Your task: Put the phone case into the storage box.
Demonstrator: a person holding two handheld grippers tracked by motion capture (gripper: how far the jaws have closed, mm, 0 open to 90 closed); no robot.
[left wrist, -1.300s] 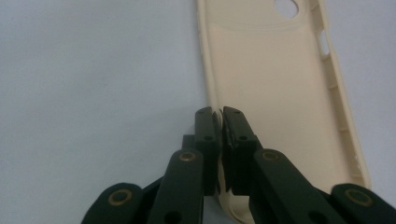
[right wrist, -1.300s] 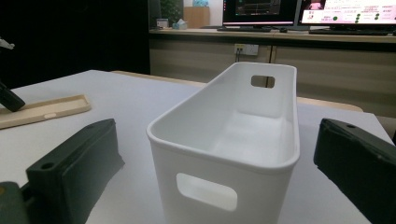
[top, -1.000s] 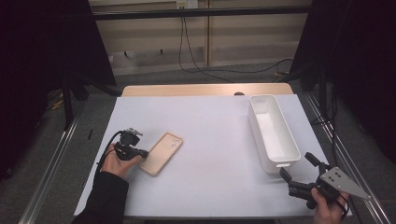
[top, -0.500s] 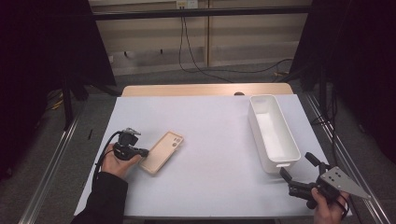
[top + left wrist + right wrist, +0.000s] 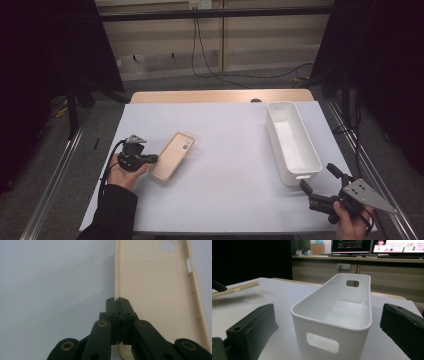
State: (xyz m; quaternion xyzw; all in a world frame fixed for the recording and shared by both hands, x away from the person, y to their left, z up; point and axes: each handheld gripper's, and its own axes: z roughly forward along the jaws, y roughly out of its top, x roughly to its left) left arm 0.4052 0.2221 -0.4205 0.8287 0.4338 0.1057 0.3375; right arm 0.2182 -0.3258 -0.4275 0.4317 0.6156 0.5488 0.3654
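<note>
The left gripper [image 5: 150, 159] has its jaws pinched tight on the near long rim of the beige phone case [image 5: 172, 155], lifting that edge off the bench [image 5: 230, 150], likely to carry it. The right gripper [image 5: 320, 182] waits wide open and empty at the near end of the white bin [image 5: 292, 142], framing it, perhaps to steady it.

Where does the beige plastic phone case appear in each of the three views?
High view: the beige plastic phone case lies left of centre on the white table, its near edge pinched by the left gripper.
Left gripper view: it fills the right half.
Right gripper view: a thin edge-on strip at far left, raised off the table.
Shared landmark: the white table.
</note>
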